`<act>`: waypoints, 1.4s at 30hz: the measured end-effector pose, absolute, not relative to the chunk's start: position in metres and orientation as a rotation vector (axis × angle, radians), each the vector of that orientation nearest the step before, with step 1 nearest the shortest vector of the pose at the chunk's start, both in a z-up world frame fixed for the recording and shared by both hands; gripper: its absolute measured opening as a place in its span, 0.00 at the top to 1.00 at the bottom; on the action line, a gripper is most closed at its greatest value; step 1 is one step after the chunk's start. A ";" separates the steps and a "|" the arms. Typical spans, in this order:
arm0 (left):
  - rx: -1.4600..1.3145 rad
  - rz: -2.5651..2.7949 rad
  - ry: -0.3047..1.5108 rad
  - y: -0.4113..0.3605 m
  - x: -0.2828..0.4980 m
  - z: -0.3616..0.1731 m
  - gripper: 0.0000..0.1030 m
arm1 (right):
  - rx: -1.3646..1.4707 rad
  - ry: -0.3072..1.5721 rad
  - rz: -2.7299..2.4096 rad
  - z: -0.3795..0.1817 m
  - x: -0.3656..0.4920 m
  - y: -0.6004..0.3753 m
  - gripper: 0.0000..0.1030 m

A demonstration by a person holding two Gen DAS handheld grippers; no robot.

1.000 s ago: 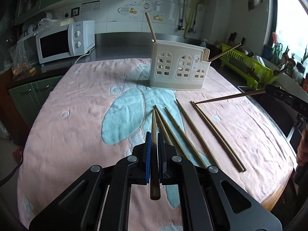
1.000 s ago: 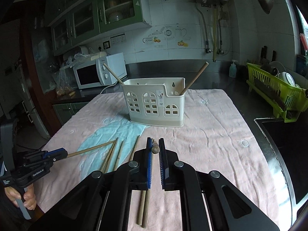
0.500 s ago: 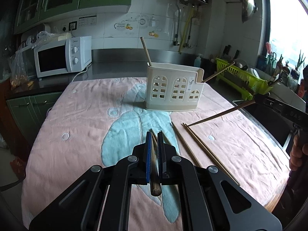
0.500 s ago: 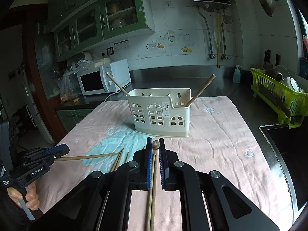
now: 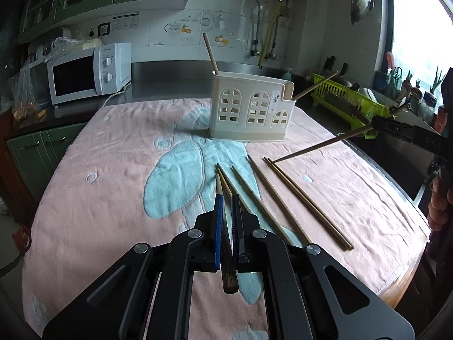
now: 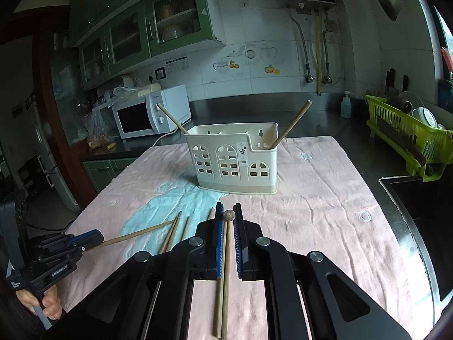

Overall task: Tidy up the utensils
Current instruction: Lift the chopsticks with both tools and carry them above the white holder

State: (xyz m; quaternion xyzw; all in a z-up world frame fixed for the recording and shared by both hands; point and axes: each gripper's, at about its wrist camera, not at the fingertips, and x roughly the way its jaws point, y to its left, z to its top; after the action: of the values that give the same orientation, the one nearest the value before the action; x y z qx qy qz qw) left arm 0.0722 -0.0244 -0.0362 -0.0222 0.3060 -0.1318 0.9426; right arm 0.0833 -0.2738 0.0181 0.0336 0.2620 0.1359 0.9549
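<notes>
two grippers, left gripper [image 5: 226, 212] and right gripper [image 6: 228, 226], each clamp one chopstick [image 5: 223, 226] above the towel [image 5: 113, 170]; either long stick could pivot and miss the holder [image 6: 235, 155] beyond.

White tiled wall [image 6: 254, 28], green cabinets [image 6: 147, 28], a microwave [image 5: 87, 73], daylight from a window [image 5: 419, 28].

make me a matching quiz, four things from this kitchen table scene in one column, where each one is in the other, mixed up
Things:
1. cream utensil holder
2. microwave
3. green dish rack
4. loose chopsticks

Places:
A. lying flat on the pink towel
B. on the counter right of the table
C. standing on the towel, two chopsticks in it
D. on the counter left of the table

Pairs: 1-C, 2-D, 3-B, 4-A
</notes>
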 end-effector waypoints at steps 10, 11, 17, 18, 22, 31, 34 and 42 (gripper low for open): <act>-0.056 -0.255 0.723 -0.024 0.066 -0.073 1.00 | 0.070 0.537 0.273 0.016 0.078 -0.277 0.93; -0.053 -0.240 0.730 -0.023 0.065 -0.076 0.98 | 0.071 0.537 0.273 0.016 0.078 -0.277 0.93; -0.047 -0.205 0.768 -0.021 0.064 -0.088 0.67 | 0.070 0.536 0.279 0.015 0.077 -0.276 0.93; -0.039 -0.204 0.776 -0.022 0.064 -0.091 0.67 | 0.069 0.537 0.280 0.015 0.077 -0.276 0.93; -0.027 -0.201 0.802 -0.024 0.065 -0.099 0.75 | 0.070 0.537 0.279 0.016 0.077 -0.276 0.93; -0.009 -0.183 0.873 -0.023 0.064 -0.108 0.87 | 0.074 0.536 0.279 0.016 0.077 -0.275 0.93; -0.015 -0.182 0.881 -0.023 0.065 -0.107 0.87 | 0.076 0.534 0.281 0.016 0.077 -0.274 0.93; -0.003 -0.171 0.864 -0.024 0.063 -0.109 0.88 | 0.083 0.535 0.280 0.016 0.075 -0.275 0.93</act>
State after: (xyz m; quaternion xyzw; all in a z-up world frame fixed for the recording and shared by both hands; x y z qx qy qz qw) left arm 0.0629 -0.0242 -0.1086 -0.0015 0.4183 -0.0828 0.9045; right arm 0.0752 -0.2746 0.0163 0.0407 0.2633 0.1379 0.9540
